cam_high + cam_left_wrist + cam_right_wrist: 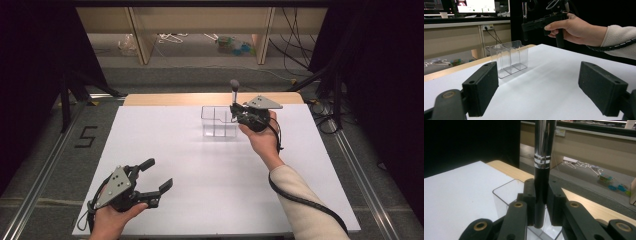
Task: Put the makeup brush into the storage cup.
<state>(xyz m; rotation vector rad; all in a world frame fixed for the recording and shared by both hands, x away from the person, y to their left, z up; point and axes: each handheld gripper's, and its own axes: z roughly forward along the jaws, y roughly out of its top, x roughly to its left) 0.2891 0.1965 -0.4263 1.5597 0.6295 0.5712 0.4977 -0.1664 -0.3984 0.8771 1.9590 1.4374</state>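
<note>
A clear plastic organizer (218,122), divided into compartments, stands near the far edge of the white desk (200,170); its compartments appear empty in the high view and the left gripper view. Just beside and above its right side, the right tongs (234,111) are clenched on a makeup brush (234,91), held upright with its dark tuft at the top. In the right gripper view, the brush's black handle (541,195) is pinched between the two jaws, its chrome ferrule rising above them, and its lower end hangs over the organizer's rim (506,185). From the left gripper view, the right hand (571,27) carries those tongs in the air above and behind the organizer (509,58). The left tongs (157,176) rest low over the near left corner of the desk, well apart from the organizer, jaws spread wide and released, holding nothing; both black pads (482,85) frame bare desk.
</note>
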